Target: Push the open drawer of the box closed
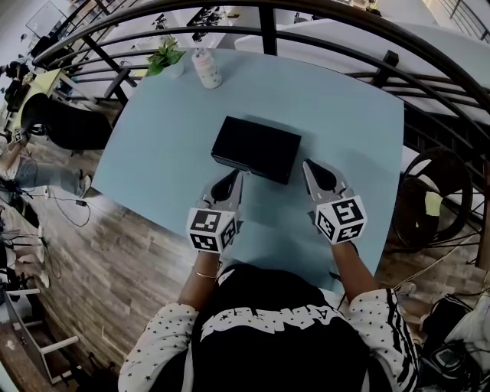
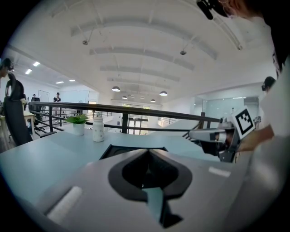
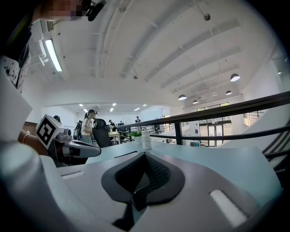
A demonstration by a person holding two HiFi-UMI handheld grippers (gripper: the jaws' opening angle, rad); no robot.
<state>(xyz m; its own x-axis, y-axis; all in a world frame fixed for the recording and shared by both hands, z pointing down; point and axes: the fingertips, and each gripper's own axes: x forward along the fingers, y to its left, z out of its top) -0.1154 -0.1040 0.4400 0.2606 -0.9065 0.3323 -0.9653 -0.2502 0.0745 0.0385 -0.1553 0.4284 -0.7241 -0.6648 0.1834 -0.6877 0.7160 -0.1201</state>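
A flat black box (image 1: 255, 145) lies in the middle of the light-blue table (image 1: 344, 115). From above it looks like one closed block; I cannot make out a drawer standing out. My left gripper (image 1: 236, 175) points at the box's near face at its left end, shut and empty, tips just short of it. The right gripper (image 1: 307, 164) is shut too, tips close to the box's near right corner. In the left gripper view the jaws (image 2: 147, 153) meet at a point with the box (image 2: 118, 150) right behind them. The right gripper view shows its jaws (image 3: 145, 155) together, holding nothing.
A white bottle (image 1: 206, 67) and a small potted plant (image 1: 165, 55) stand at the table's far left edge. A dark metal railing (image 1: 268, 23) curves behind the table. Wooden floor, chairs and cables lie to the left.
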